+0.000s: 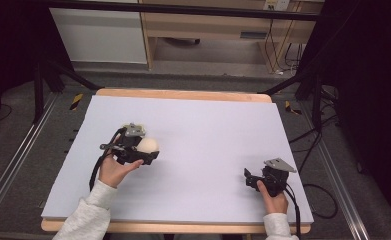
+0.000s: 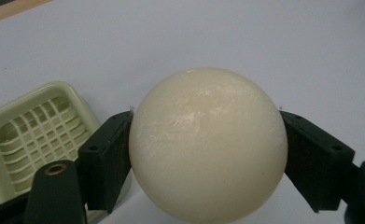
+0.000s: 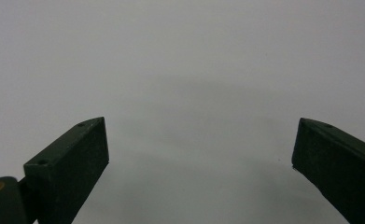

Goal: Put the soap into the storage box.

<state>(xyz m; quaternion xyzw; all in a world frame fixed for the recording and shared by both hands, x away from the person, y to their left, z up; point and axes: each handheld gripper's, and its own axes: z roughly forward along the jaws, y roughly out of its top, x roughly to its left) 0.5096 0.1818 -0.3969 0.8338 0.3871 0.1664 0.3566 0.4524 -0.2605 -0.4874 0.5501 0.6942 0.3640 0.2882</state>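
A smooth cream ball [image 2: 208,144] sits between the two black jaws of my left gripper [image 2: 207,116], which press on its left and right sides. From above, the ball [image 1: 148,145] and the left gripper [image 1: 148,150] are over the left-middle of the white table surface [image 1: 208,125]. A pale green slotted dish [image 2: 33,133] lies on the surface just left of the ball and partly behind the left jaw. My right gripper [image 1: 250,179] rests low near the front right, jaws wide apart with nothing between them [image 3: 201,135].
The white surface lies on a wooden table whose edge [image 1: 183,94] shows at the back. Black cables [image 1: 295,210] trail from both grippers toward the person. Dark frame legs [image 1: 43,90] and floor cables stand around the table.
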